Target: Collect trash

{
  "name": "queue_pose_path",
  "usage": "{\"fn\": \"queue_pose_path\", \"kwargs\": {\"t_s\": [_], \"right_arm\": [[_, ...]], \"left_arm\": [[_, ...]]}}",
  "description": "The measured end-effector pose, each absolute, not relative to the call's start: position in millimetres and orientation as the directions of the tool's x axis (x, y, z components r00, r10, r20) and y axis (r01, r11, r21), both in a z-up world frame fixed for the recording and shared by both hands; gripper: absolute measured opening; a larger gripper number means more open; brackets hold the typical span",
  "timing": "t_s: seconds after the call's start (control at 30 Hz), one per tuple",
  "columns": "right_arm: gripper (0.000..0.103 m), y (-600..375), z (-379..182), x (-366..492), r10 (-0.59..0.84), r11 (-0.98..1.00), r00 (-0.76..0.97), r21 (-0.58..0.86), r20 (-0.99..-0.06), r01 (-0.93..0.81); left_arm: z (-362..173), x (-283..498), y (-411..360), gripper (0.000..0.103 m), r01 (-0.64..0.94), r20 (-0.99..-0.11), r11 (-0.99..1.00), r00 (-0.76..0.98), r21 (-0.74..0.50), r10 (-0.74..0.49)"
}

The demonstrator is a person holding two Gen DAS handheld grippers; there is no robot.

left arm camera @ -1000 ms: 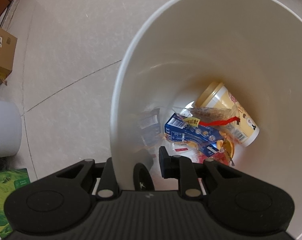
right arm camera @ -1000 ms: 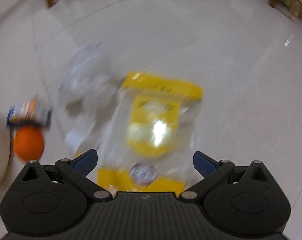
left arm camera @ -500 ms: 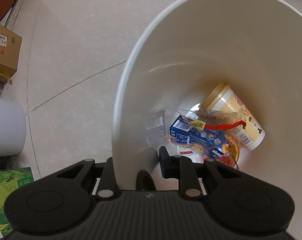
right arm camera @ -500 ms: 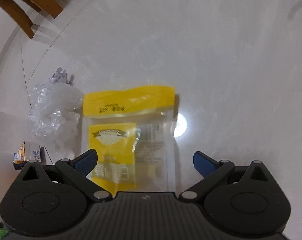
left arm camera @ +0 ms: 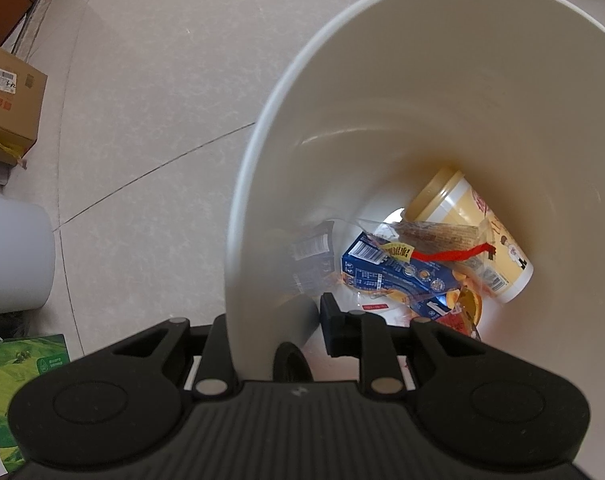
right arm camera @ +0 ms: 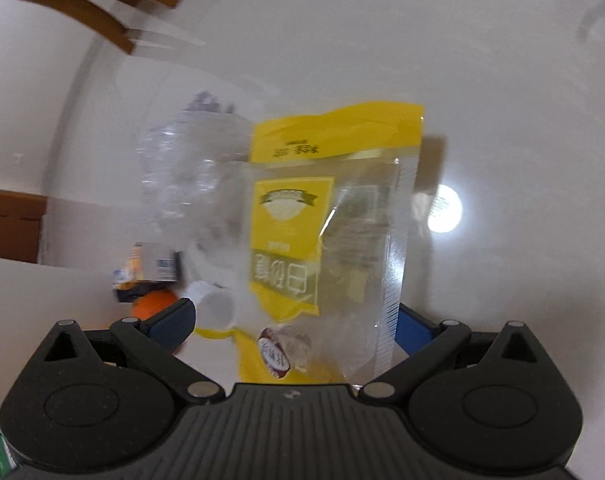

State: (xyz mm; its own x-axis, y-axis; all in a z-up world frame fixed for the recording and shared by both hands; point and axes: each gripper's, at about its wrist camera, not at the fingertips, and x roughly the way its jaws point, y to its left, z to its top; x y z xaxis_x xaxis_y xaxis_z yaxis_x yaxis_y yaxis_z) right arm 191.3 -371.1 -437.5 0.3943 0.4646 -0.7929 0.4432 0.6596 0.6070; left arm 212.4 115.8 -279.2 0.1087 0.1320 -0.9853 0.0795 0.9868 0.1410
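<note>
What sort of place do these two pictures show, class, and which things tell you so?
Probably a room in a home: pale floor tiles, cardboard boxes at one side and wooden furniture legs. Litter such as a yellow packet lies on the floor, and a white bin holds more.

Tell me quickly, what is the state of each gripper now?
Left gripper: shut on the white bin wall.
Right gripper: open, around the yellow bag, not clamping it.

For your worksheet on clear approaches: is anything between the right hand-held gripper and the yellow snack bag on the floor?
Nothing visible. The yellow snack bag lies straight ahead between the open fingers of the right hand-held gripper. The crumpled clear plastic sits beside the bag's left edge, not in the path.
</note>
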Motion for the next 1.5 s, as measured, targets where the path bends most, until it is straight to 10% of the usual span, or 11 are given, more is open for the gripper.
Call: {"fn": "queue_pose_path", "kwargs": {"t_s": [0.3,0.7,1.1,1.5], "right_arm": [[0.102,-355,-420,215,0.475,0.641,0.490,0.669,-0.731,0.377],[0.069,-348,-457,210,0.438,0.694,0.430,0.601,-0.790,0.398],[0.062,-390,-511,181,0.554,0.313,0.689,0.884,-0.467,0.347],[0.027,-355,-432,213,0.394,0.766,0.509,0.579,-0.765,0.279]], "left_arm": [[-280,211,115,0.024,0.078,-0.984,0.986,0.112,0.149,0.140],[-280,211,115,0.025,0.080,-0.983,0.985,0.116,0.154,0.144],[-280,212,116,0.027,0.074,-0.981,0.983,0.117,0.166,0.157],[-279,212,115,0.027,0.082,-0.979,0.982,0.125,0.170,0.159]]}}
